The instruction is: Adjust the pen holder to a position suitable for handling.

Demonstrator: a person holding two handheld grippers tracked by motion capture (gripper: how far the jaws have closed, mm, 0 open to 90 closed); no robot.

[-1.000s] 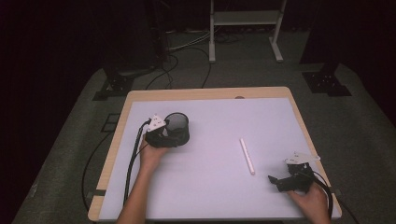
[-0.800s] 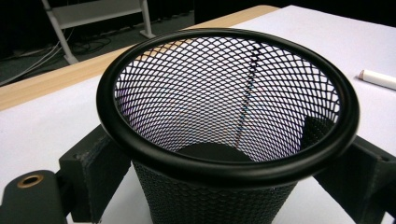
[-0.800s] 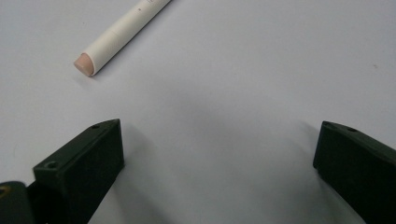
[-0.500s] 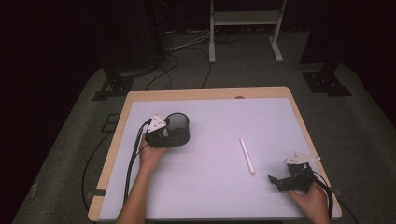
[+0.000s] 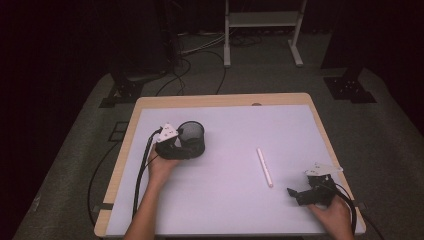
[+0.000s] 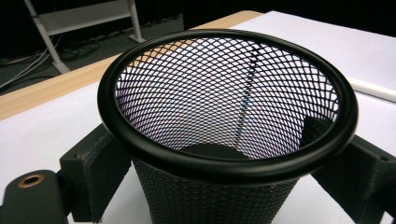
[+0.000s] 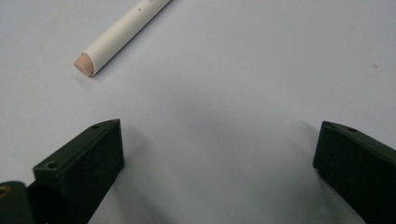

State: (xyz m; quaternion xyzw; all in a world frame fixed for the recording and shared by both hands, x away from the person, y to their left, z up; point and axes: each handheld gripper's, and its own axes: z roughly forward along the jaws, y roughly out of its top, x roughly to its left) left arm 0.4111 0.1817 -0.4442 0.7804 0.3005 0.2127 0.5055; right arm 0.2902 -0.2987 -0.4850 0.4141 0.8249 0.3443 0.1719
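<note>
Black wire-mesh cup (image 5: 191,139): round, open-topped, thick smooth rim, walls tapering down to a solid dark base. Stands upright on the white sheet of the worktop (image 5: 230,210), left of centre. Empty inside as seen in the left gripper view (image 6: 229,116). Left claw (image 5: 176,146) flanks it, one jaw at each side of the mesh wall below the rim.

White pen-like stick (image 5: 264,167): slim, cylindrical, lying flat on the sheet right of centre, well apart from the cup. Near end shows a pale pinkish tip (image 7: 122,32). Right claw (image 5: 299,194) sits near that end, jaws wide, not touching it.
</note>
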